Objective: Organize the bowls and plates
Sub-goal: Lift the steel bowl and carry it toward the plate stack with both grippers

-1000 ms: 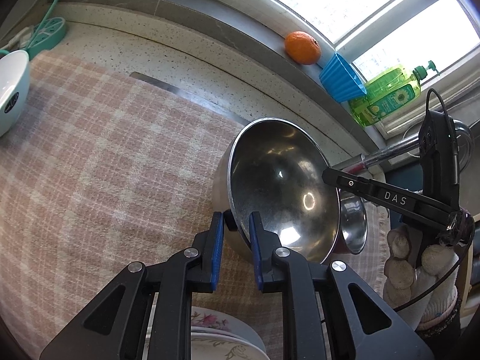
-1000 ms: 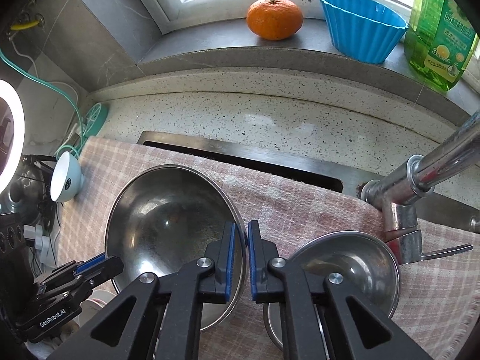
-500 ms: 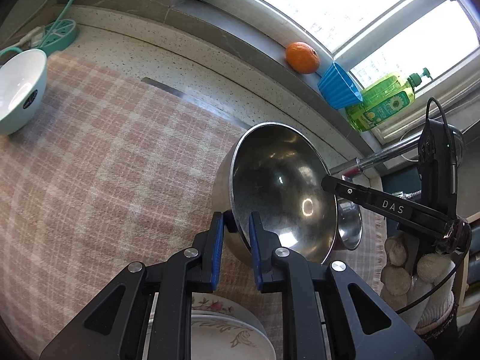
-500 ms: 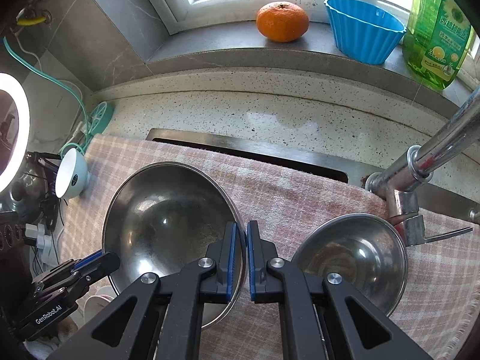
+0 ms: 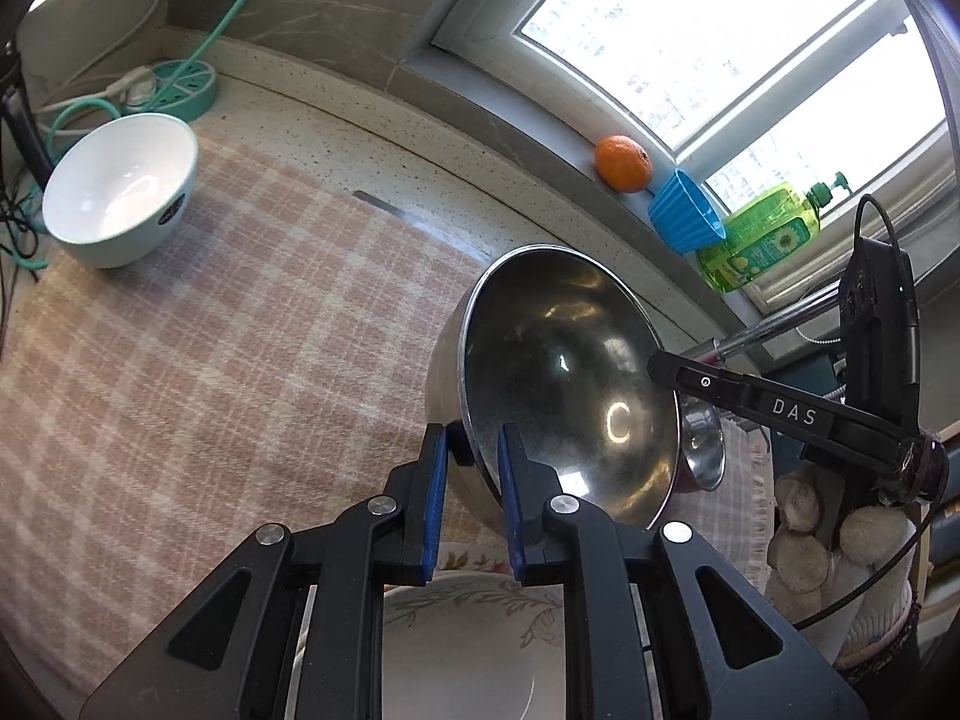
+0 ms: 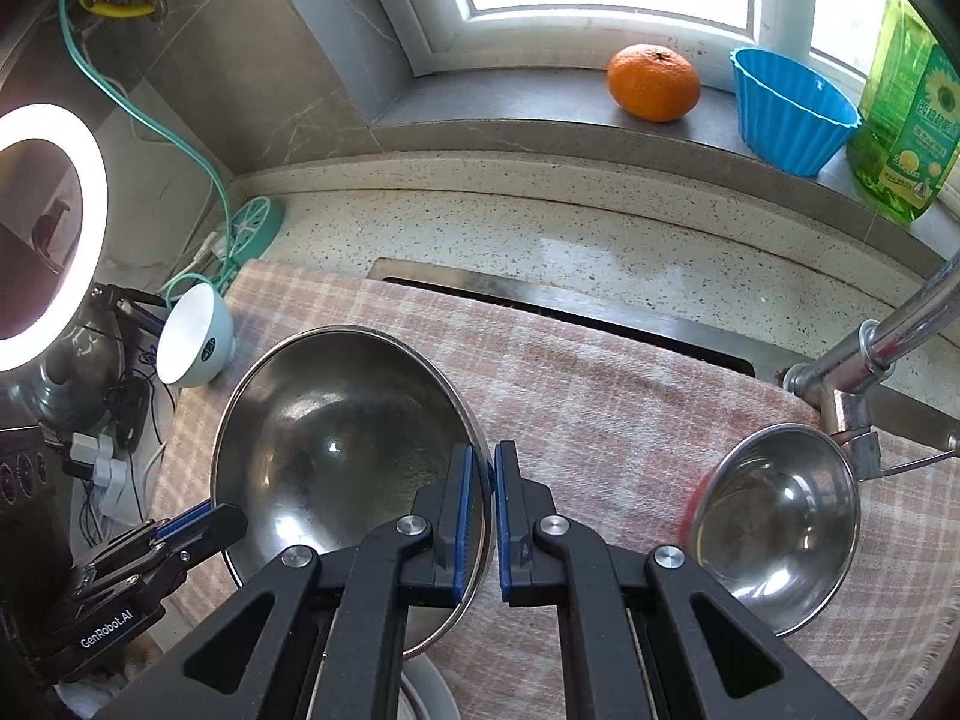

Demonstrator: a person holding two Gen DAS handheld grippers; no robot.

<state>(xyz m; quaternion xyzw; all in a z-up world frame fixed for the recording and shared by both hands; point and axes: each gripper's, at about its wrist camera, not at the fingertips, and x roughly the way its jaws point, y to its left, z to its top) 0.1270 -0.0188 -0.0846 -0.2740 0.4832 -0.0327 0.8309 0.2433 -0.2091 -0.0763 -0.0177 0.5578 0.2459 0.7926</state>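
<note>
My left claw [image 5: 471, 468] and right claw [image 6: 483, 480] each grip opposite rims of the steel bowl [image 5: 564, 384], tilted above the checked cloth [image 5: 210, 330].

A large steel bowl [image 5: 570, 384] hangs tilted above the checked cloth, empty and shiny. A smaller steel bowl [image 6: 774, 522] sits right of it, a white bowl [image 5: 120, 186] far left, a flowered plate [image 5: 468, 648] below.
</note>
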